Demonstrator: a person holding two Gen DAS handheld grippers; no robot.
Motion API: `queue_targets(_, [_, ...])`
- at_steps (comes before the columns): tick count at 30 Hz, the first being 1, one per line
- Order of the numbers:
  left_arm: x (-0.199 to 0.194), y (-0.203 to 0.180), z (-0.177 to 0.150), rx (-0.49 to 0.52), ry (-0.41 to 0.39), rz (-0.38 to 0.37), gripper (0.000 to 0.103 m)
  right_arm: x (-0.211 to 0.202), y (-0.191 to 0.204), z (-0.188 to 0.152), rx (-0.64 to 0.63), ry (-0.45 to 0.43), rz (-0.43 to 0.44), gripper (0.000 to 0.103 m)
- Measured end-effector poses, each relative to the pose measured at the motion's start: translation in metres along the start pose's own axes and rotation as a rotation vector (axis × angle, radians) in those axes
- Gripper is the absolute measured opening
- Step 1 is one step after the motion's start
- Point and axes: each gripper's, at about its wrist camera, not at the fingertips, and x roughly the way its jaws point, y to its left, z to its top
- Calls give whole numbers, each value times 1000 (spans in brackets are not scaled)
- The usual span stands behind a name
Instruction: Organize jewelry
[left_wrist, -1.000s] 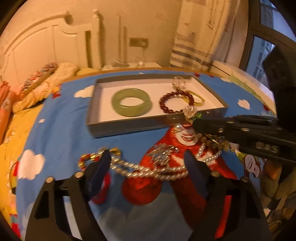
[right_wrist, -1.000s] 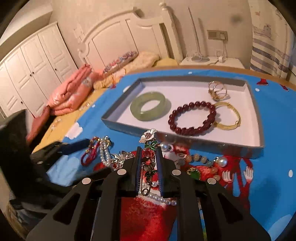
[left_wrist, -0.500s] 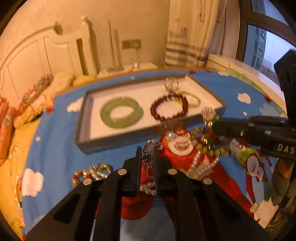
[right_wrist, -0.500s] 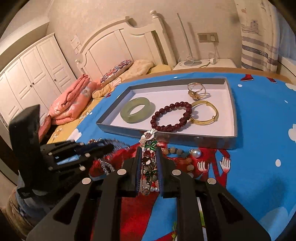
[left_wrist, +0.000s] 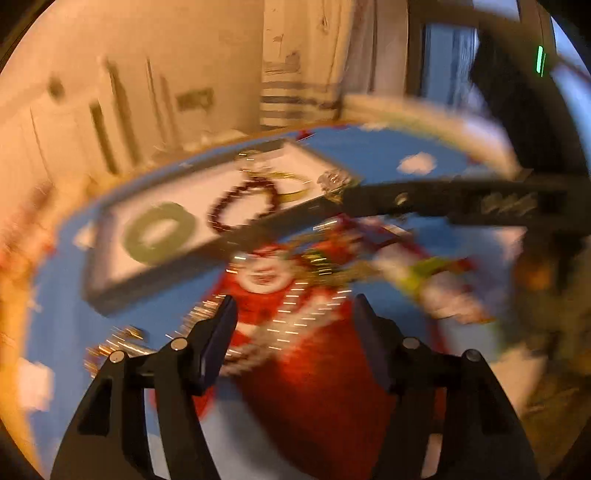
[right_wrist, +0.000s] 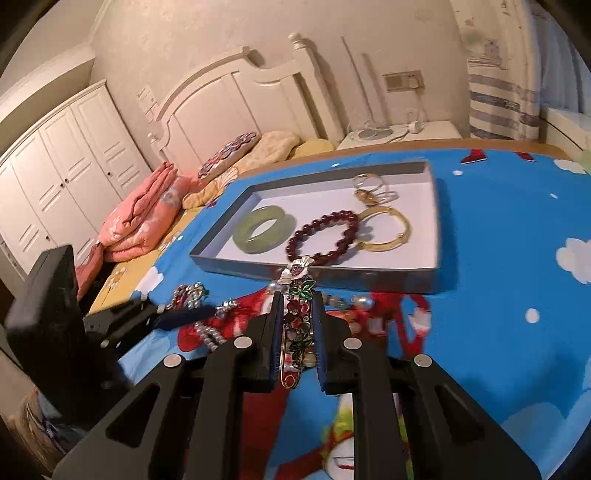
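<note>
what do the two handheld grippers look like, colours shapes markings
Both are matte black plastic with angular, cut-out finger arms and round silver screw heads. The right gripper carries dark blue ribbed pads; the left gripper shows a dark blue pad too. The right one's side bears pale lettering, too blurred to read.

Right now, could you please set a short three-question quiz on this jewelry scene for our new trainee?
1. True or false: the pale green jade bangle lies inside the shallow grey tray.
2. Which piece does the right gripper hold: A the dark red bead bracelet, B the enamelled flower brooch, C the thin gold bangle?
3. Fill in: the left gripper has its jaws ____.

Key: 1 true. 2 B. 3 open; they have just been opening, nothing gripped between them.
</note>
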Motion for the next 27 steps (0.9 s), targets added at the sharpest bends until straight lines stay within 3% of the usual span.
queue_targets(3, [-11, 32, 0, -168, -41, -42, 64, -1, -10, 0, 30, 0, 3, 16])
queue_targets(6, [-12, 60, 1, -281, -37, 19, 64, 1, -12, -1, 43, 6, 14, 16])
queue_targets(9, [-2, 72, 3, -276, -10, 67, 64, 3, -9, -2, 33, 13, 23, 16])
queue_targets(15, [16, 62, -3, -168, 87, 52, 63, 3, -7, -4, 26, 18, 21, 16])
queue_targets(16, [19, 59, -4, -150, 94, 70, 53, 4, -8, -4, 28, 19, 20, 16])
queue_targets(17, [21, 57, -5, -142, 103, 90, 37, 5, -8, -4, 29, 22, 20, 16])
queue_targets(20, [20, 57, -3, -130, 80, 110, 18, 8, -7, -5, 26, 31, 22, 16])
queue_targets(22, [18, 60, 0, -133, 72, 127, 17, 9, -4, -5, 17, 33, 25, 16])
queue_targets(27, [8, 77, 5, -254, 27, 24, 17, 8, -2, -3, 9, 26, 31, 16])
